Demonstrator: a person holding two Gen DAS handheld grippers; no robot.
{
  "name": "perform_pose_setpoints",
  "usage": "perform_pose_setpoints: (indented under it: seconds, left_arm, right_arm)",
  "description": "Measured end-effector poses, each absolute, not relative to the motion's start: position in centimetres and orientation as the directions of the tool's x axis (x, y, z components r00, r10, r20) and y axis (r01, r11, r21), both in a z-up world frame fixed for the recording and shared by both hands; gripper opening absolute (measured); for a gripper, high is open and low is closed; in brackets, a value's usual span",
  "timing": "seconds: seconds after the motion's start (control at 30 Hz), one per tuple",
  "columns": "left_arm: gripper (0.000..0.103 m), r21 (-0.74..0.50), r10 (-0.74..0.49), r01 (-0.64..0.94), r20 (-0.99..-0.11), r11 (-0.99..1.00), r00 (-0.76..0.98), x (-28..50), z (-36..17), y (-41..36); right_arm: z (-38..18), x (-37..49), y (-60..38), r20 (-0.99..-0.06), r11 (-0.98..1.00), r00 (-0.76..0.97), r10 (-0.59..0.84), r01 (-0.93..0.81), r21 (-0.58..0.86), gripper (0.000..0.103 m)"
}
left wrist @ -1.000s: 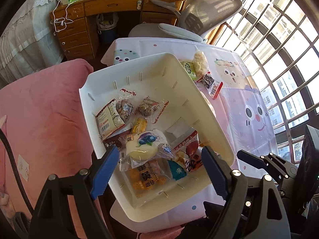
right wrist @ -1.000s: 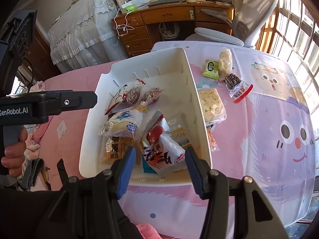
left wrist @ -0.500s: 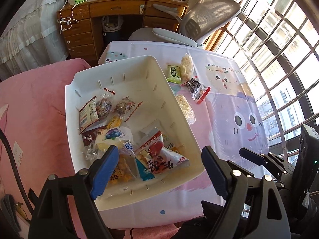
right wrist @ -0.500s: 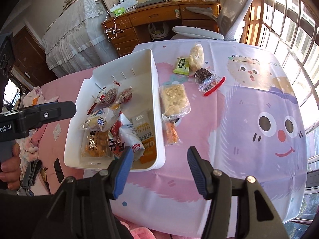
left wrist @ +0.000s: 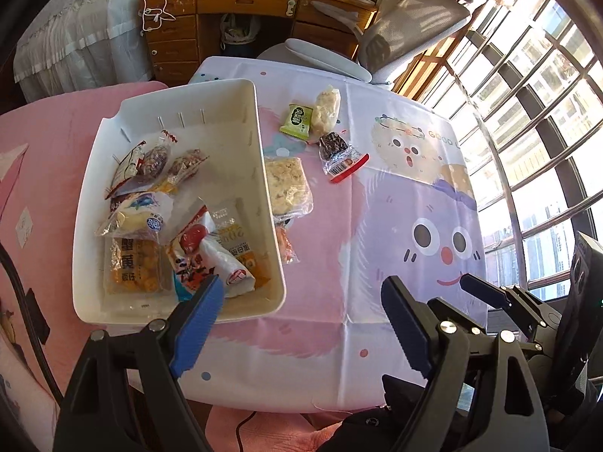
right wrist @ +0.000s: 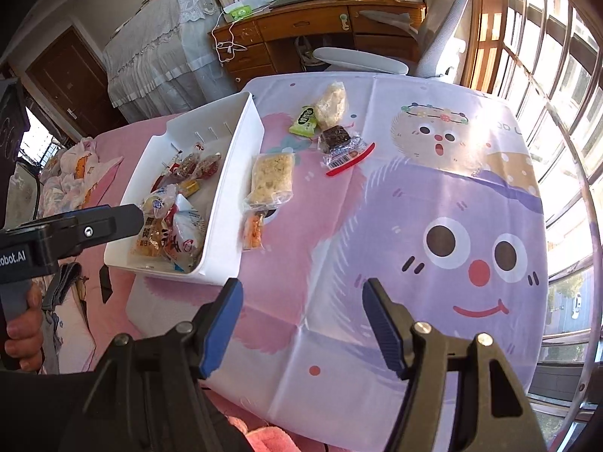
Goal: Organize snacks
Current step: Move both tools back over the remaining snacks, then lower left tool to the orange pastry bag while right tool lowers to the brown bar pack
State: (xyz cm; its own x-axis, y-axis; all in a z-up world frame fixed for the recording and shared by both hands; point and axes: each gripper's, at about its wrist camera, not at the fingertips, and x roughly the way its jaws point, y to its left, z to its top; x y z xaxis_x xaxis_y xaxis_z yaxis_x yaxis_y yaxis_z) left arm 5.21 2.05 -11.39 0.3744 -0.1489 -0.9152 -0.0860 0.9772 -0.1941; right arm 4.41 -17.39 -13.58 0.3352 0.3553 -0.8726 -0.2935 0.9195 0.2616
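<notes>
Wooden desk (left wrist: 241,7), grey office chair (left wrist: 410,26), barred windows (right wrist: 557,86).

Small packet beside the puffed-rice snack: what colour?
Light green packet with white lettering, clearest in the right wrist view.

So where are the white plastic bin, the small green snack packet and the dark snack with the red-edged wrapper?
White plastic bin (left wrist: 264,173), left wrist view, right wall.
Small green snack packet (right wrist: 305,120), right wrist view, packet's middle.
Dark snack with red-edged wrapper (right wrist: 335,137), right wrist view, dark block.

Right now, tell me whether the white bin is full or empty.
Partly full: the white bin holds a pile of snack packets at its near end, while its far end shows bare floor.
</notes>
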Motion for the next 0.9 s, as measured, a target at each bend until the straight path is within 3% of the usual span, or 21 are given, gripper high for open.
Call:
perform_pose_setpoints:
  seconds: [0.47,0.9]
  left_arm:
    - [0.084,-0.198,-0.036,-0.441,-0.936,0.876,0.349,4.2,-15.1,-2.0]
    - [0.084,-0.22,0.092,-0.682,-0.916,0.698,0.391,6.3,-20.9,-3.8]
  right_arm:
    - [-15.9,8.7,-24.8,-0.877,0.91,0.277,0.394,-0.25,0.33,0.067]
    - [-18.6,16.4,-23.5,-0.892,0.911,0.26,0.369,-0.29,0.293,0.067]
